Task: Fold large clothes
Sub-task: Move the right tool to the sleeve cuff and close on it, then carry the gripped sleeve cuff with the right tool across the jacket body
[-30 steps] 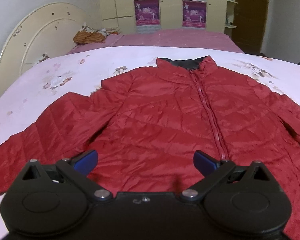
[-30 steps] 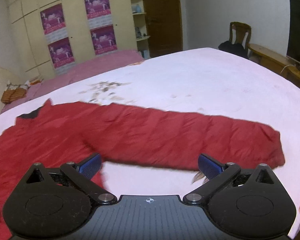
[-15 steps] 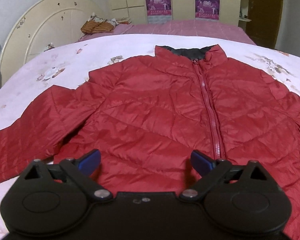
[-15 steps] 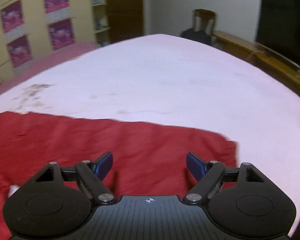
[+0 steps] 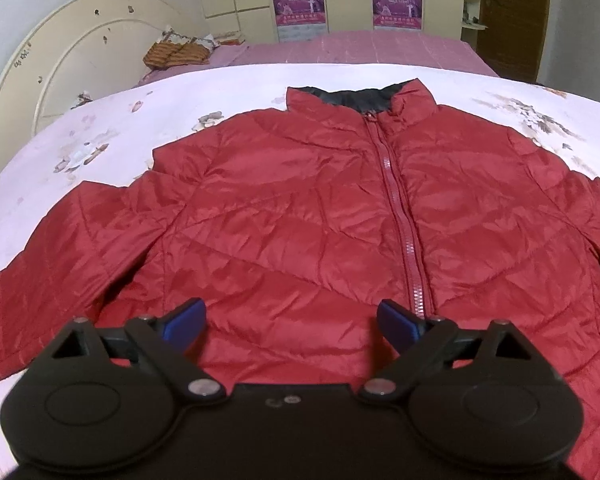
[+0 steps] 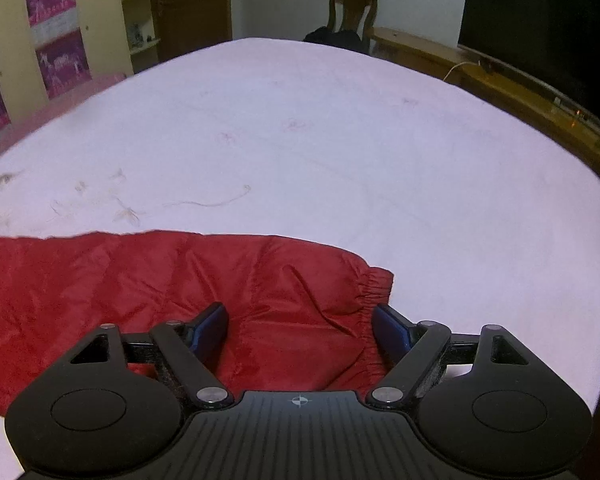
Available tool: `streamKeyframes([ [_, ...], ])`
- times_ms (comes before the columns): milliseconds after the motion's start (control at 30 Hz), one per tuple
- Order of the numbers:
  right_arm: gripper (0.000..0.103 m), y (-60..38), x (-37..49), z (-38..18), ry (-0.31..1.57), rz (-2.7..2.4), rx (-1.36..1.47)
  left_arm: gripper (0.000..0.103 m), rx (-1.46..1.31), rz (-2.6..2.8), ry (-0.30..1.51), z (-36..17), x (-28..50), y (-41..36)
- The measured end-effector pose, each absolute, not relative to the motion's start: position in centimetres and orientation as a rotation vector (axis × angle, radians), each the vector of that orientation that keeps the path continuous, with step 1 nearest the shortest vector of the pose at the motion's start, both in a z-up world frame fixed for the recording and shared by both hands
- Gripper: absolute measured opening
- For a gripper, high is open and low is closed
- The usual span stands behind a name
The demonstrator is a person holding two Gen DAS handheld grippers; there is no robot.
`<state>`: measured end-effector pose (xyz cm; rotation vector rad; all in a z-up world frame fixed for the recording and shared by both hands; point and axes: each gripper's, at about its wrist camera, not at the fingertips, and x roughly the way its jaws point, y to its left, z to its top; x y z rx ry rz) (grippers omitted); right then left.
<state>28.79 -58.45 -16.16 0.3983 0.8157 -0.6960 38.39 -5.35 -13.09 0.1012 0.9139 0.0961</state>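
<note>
The red quilted jacket (image 5: 300, 216) lies flat and face up on the bed (image 5: 260, 80), zip closed, its dark-lined collar (image 5: 360, 98) at the far side from me and both sleeves spread outward. My left tongs (image 5: 292, 318) hang above the lower front panel, just left of the zip (image 5: 400, 216); their jaws have just been closing a little but stand wide apart, and I see no pad pressing the fabric. My right tongs (image 6: 300, 330) hang over the end of the right sleeve (image 6: 180, 280), with the elastic cuff (image 6: 374, 292) just inside the right-hand blue pad (image 6: 392, 330). Their jaws have also just been closing, with sleeve fabric between them, yet both pads stand clear of it, so nothing is clamped. Beyond the sleeve the pale sheet is bare except for a loose thread (image 6: 212, 202).
</note>
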Motion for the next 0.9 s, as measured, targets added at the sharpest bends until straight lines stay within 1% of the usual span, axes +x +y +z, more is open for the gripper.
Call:
streamKeyframes([
  [33,0.052,-58.4,28.6,-16.0,0.804,-0.68,0.402,0.091,0.099,0.094,0.917,-13.0,38.4,-5.3],
  [67,0.04,-58.4,28.5,-16.0,0.799,-0.657,0.421,0.091,0.097,0.091,0.916,-13.0,38.4,-5.2],
  [133,0.025,-58.3,28.3,-15.6,0.79,-0.635,0.446,0.09,0.096,0.088,0.911,-12.8,38.3,-5.2],
  [167,0.019,-58.1,28.4,-15.4,0.787,-0.622,0.448,0.089,0.095,0.086,0.909,-12.7,38.2,-5.2],
  [200,0.009,-57.7,28.6,-15.0,0.781,-0.613,0.457,0.088,0.094,0.082,0.908,-12.6,38.1,-5.2],
  [233,0.005,-57.4,28.7,-14.6,0.769,-0.605,0.463,0.088,0.095,0.078,0.906,-12.4,38.0,-5.1],
  [400,0.005,-54.5,30.8,-11.7,0.691,-0.505,0.426,0.086,0.09,0.048,0.884,-11.5,37.3,-4.3],
  [700,0.005,-46.9,33.2,-8.2,0.662,-0.369,0.296,0.086,0.012,0.063,0.853,-10.3,36.2,0.6],
  [800,0.006,-45.6,33.5,-8.7,0.691,-0.422,0.288,0.086,0.033,0.059,0.842,-10.2,35.9,1.6],
  [833,0.016,-45.9,33.0,-9.3,0.709,-0.45,0.318,0.086,0.043,0.052,0.838,-10.1,35.7,1.8],
  [867,0.03,-46.2,32.7,-10.0,0.718,-0.476,0.345,0.086,0.057,0.049,0.832,-10.1,35.6,1.9],
  [900,0.069,-46.7,32.1,-10.4,0.725,-0.508,0.365,0.086,0.068,0.047,0.83,-10.1,35.7,1.9],
])
